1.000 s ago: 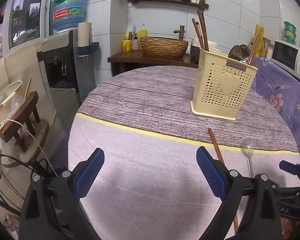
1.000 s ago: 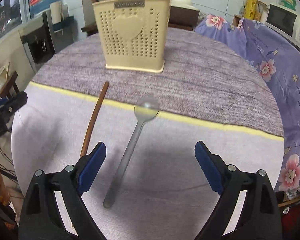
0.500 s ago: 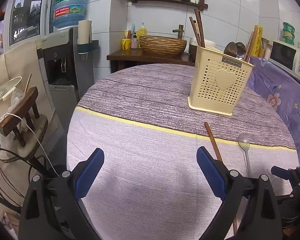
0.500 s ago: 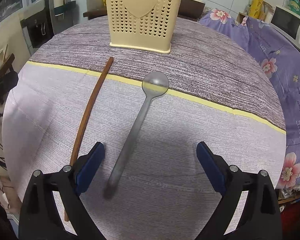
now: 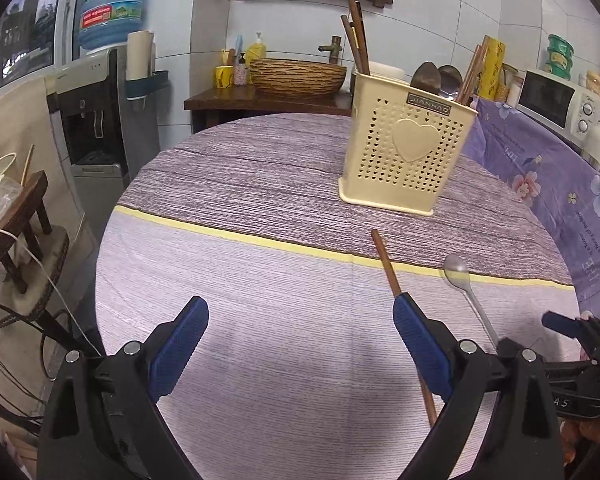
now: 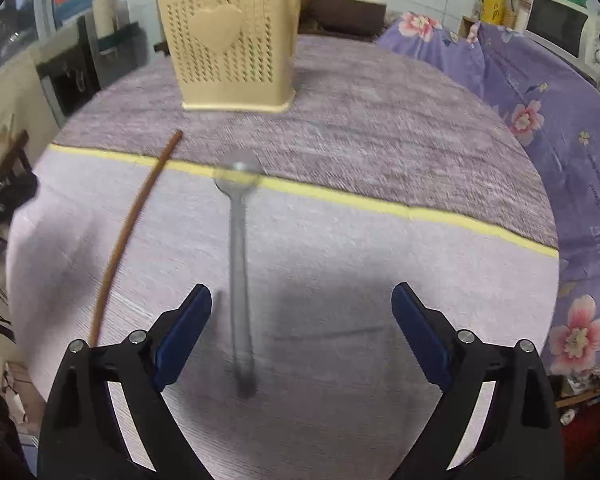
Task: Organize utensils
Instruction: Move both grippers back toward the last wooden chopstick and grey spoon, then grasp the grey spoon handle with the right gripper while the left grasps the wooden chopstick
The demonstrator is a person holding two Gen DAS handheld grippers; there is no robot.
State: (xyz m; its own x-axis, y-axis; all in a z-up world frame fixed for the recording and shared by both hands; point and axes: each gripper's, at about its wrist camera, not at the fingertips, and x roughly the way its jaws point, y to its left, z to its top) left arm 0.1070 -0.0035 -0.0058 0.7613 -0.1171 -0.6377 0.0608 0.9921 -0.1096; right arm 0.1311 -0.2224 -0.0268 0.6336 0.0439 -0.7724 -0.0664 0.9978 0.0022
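Observation:
A cream perforated utensil holder (image 5: 404, 160) with a heart stands on the round table and holds chopsticks and spoons; it also shows in the right wrist view (image 6: 232, 40). A metal spoon (image 6: 240, 256) lies on the cloth, its handle end between my right gripper's (image 6: 302, 316) open fingers. A brown chopstick (image 6: 134, 224) lies to its left. In the left wrist view the chopstick (image 5: 388, 268) runs past the right finger of my open, empty left gripper (image 5: 300, 328), and the spoon (image 5: 466, 292) lies further right.
The table carries a purple cloth with a yellow stripe (image 5: 260, 240). A floral purple cover (image 6: 540, 92) lies at the right. A water dispenser (image 5: 100, 112), a wooden stool (image 5: 16, 220) and cables stand left of the table. A microwave (image 5: 556, 100) is at the back right.
My right gripper has swung left and lower so the spoon's handle now lies between its fingers. My left gripper has drifted slightly; both stay open.

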